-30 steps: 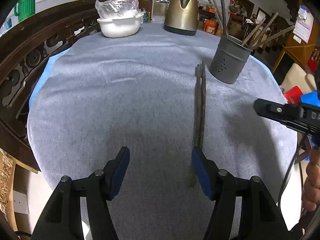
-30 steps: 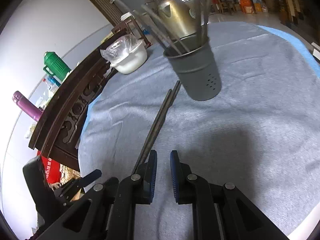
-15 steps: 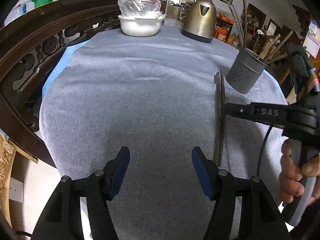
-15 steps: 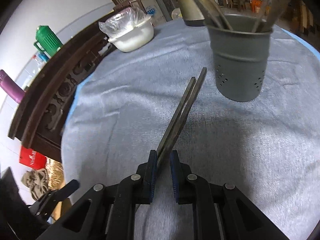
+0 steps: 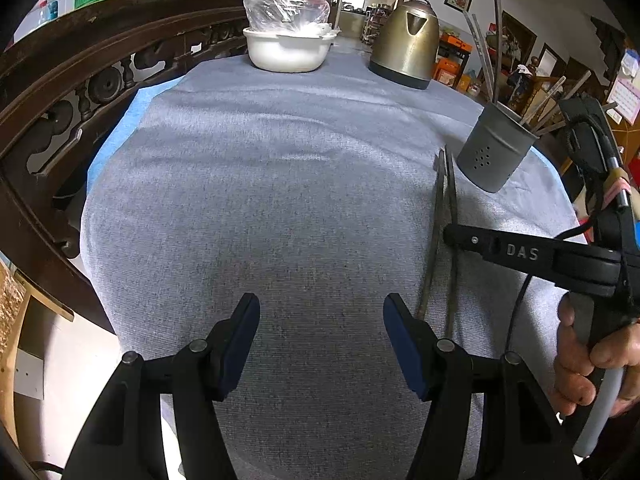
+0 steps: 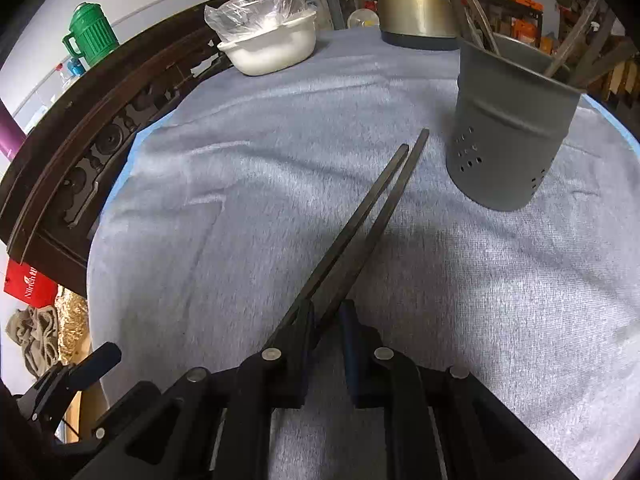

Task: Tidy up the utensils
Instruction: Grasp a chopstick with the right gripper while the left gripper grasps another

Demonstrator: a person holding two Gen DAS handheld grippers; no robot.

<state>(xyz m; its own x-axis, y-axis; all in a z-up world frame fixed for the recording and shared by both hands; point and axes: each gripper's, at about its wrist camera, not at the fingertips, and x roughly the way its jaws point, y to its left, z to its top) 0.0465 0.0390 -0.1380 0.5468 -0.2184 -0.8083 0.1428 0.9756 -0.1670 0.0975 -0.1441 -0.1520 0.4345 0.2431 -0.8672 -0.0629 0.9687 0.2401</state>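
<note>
A pair of long dark chopsticks [image 6: 360, 220] lies flat on the grey-clothed tabletop [image 6: 240, 208], side by side and nearly touching, running from the lower middle of the right wrist frame up toward the upper right. Their far ends stop just beside the holder [image 6: 508, 132], a grey cylindrical cup with small holes near its base, standing upright in the upper right. Several more chopsticks [image 5: 486, 64] lean out of its mouth.
</note>
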